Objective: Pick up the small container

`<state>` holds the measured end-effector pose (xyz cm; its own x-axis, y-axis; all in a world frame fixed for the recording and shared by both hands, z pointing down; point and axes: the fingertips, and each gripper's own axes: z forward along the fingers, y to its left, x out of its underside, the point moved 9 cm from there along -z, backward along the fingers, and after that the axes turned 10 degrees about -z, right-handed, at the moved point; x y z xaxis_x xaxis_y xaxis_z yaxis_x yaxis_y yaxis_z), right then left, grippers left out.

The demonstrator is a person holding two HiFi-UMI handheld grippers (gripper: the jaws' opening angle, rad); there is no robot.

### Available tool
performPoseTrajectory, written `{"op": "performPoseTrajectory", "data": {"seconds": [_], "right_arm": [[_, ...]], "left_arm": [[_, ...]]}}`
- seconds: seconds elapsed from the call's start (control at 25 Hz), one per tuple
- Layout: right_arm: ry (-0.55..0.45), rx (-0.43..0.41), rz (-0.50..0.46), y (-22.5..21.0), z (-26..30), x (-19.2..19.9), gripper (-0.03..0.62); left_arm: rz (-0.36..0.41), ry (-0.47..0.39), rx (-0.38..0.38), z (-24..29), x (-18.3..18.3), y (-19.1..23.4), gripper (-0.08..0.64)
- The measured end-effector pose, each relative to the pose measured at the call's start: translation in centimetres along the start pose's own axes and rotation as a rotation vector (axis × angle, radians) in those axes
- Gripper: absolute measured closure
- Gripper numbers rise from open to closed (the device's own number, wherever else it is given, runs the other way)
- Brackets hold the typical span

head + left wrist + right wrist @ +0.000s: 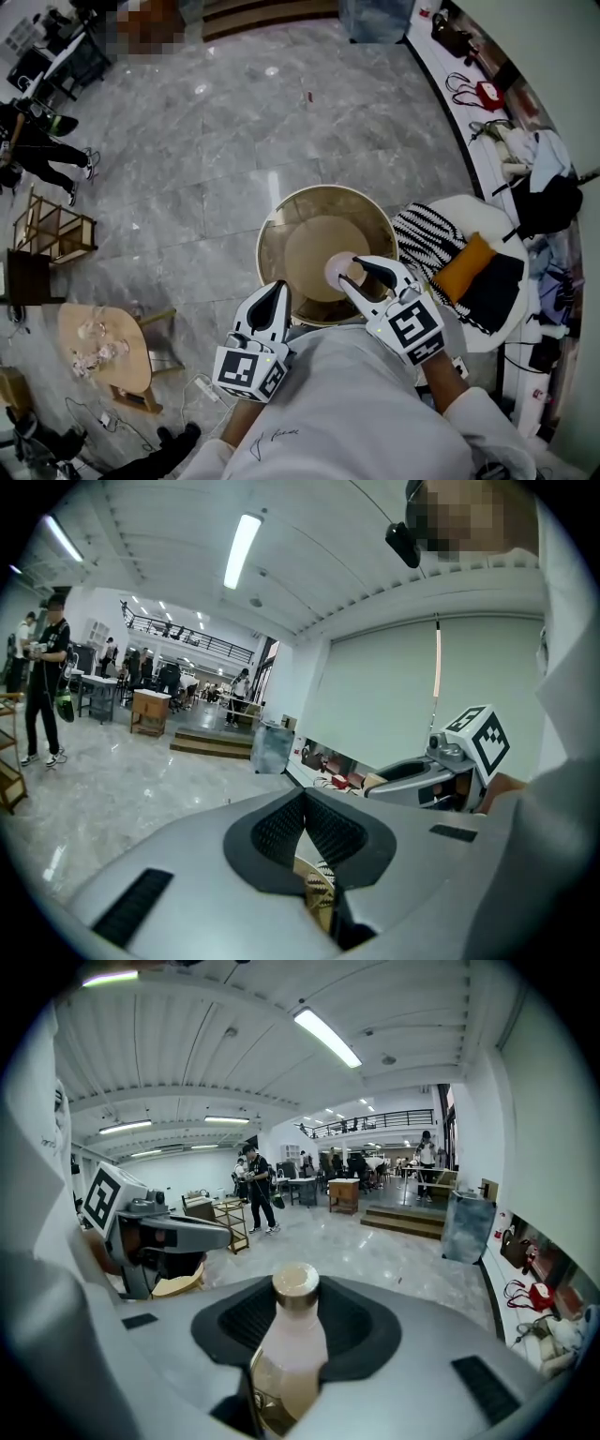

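- Head view: the small container [337, 270] shows as a pale pink, rounded shape, seen from above. It sits between the two tips of the right gripper [350, 272], over the brown top of a round table [323, 190] with a gold rim. Whether its base is clear of the tabletop cannot be told from here.
- Head view: the left gripper [277, 289] is at the table's near edge, apart from the container, with its jaws brought together and nothing between them.
- Left gripper view: the left gripper's [306, 797] ribbed black pads meet at their tips and grip nothing. The right gripper [398, 778] shows off to one side. The container cannot be made out in this view.
- Right gripper view: the small container [289, 1344] is a bottle with a frosted pink body, a narrowing neck and a flat round gold cap [295, 1282].
- Right gripper view: the bottle stands upright in the middle of the right gripper [294, 1326]. The dark pads press on its body from both sides, and the neck and cap rise above them. The jaws stand wide, pinching the bottle. The left gripper [211, 1235] is off to the side, well clear of it.
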<state>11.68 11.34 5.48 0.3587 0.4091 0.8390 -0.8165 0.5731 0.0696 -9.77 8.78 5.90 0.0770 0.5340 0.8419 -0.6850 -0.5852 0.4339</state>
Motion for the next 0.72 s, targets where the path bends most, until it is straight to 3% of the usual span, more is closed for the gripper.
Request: {"op": "performPoseTrajectory", "data": {"seconds": [0.72], "right_arm": [[-0.068,0.068,0.044,0.3,-2.0,-0.6,0.443]], "left_arm": [[0.005,-0.006,0.033,0.3,-0.2,-0.7,0.542]]}}
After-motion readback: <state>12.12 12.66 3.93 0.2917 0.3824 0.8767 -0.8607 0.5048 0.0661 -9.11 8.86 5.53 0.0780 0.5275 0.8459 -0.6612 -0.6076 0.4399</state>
